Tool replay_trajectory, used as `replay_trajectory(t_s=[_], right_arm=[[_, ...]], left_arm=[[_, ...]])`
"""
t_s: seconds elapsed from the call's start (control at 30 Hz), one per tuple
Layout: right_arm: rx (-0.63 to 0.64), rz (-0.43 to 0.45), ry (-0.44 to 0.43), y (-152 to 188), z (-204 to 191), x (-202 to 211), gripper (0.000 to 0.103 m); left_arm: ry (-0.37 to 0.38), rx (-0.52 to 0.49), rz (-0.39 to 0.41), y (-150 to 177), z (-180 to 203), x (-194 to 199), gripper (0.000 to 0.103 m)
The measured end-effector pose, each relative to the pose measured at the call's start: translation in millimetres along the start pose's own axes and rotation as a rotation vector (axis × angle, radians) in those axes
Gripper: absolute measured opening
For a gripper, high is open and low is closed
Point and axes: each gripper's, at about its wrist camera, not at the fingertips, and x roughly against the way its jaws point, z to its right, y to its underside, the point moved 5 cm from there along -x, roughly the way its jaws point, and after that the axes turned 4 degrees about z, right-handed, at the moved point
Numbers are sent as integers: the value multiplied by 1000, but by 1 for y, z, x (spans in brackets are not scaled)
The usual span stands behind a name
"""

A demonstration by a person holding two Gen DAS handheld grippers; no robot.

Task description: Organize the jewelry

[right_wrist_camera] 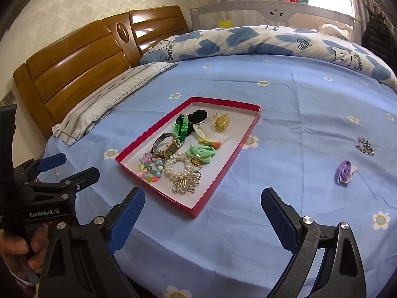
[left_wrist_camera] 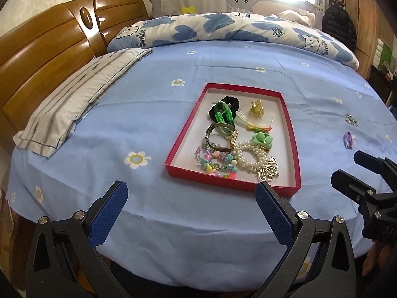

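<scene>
A red tray [left_wrist_camera: 178, 146] [right_wrist_camera: 230, 154] lies on the blue bedsheet, holding a watch [left_wrist_camera: 222, 139] [right_wrist_camera: 168, 146], a pearl bracelet [left_wrist_camera: 250, 156] [right_wrist_camera: 178, 167], a beaded bracelet [left_wrist_camera: 215, 165], green braided bands [right_wrist_camera: 182, 126], combs and scrunchies. A purple hair tie [left_wrist_camera: 348, 139] [right_wrist_camera: 343, 171] and a rhinestone clip [left_wrist_camera: 351, 119] [right_wrist_camera: 364, 146] lie on the sheet right of the tray. My left gripper [left_wrist_camera: 192, 203] [right_wrist_camera: 68, 165] is open and empty before the tray's near edge. My right gripper [right_wrist_camera: 202, 211] [left_wrist_camera: 347, 166] is open and empty, near the tray's near right corner.
A grey striped pillow [left_wrist_camera: 74, 101] lies at the left by the wooden headboard [left_wrist_camera: 49, 47]. A blue-and-white quilt [left_wrist_camera: 223, 29] is bunched along the far side. The bed's near edge runs just beneath both grippers.
</scene>
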Motion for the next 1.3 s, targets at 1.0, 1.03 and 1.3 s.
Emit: replay_trajectory(t_s=[1.0,1.03,1.3], right_arm=[[-8,12,-5,-2,-2,1,96],[-8,12,-6,-2,-2,1,96],[-9,13,-5,-2,-2,0,96]], left_arm=[[-19,-1,13,-2,0,2,103],[-18,0,13,-2,0,2,103],[-13,-2,9,-2,0,1,103]])
